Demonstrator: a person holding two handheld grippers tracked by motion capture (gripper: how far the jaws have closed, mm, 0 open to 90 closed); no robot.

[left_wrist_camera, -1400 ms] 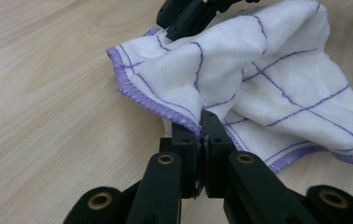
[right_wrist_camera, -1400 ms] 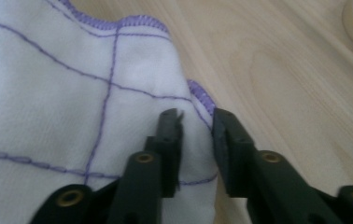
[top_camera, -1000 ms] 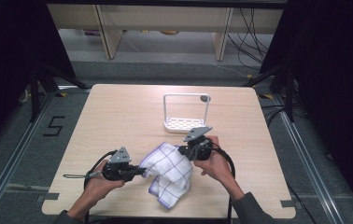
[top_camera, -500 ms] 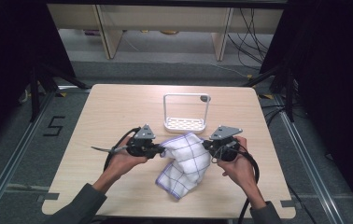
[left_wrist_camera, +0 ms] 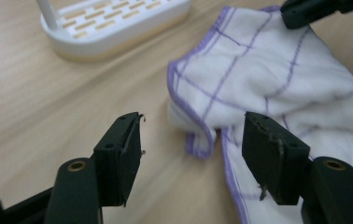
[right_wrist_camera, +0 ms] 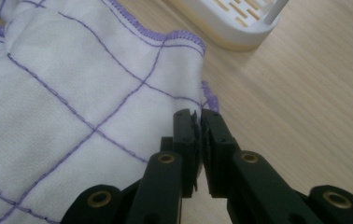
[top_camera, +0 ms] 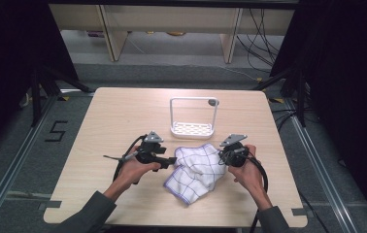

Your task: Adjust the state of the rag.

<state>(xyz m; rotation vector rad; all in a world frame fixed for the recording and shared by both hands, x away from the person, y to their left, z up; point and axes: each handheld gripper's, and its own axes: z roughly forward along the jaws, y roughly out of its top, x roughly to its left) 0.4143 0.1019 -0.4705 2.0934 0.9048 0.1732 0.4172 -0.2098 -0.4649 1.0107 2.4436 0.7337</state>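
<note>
Left gripper [top_camera: 172, 160] sits at the left edge of the cloth [top_camera: 198, 170], held level above the table [top_camera: 99, 126]; its jaws have just been opening and now stand well apart, with nothing pressed between them. In the left gripper view the folded purple-stitched hem of the cloth [left_wrist_camera: 268, 79] lies just ahead of the gap, on the tabletop, not touched by either pad. The cloth is a white towel with a purple grid and purple border, crumpled in a loose heap near the table's middle, in front of the white slotted rack [top_camera: 193, 118], which stands just behind it and apart from it. Right gripper [top_camera: 226, 156] is at the cloth's right edge; in the right gripper view its jaws are pinched together on the cloth's border [right_wrist_camera: 209, 100], a thin fold of fabric caught between the pads.
</note>
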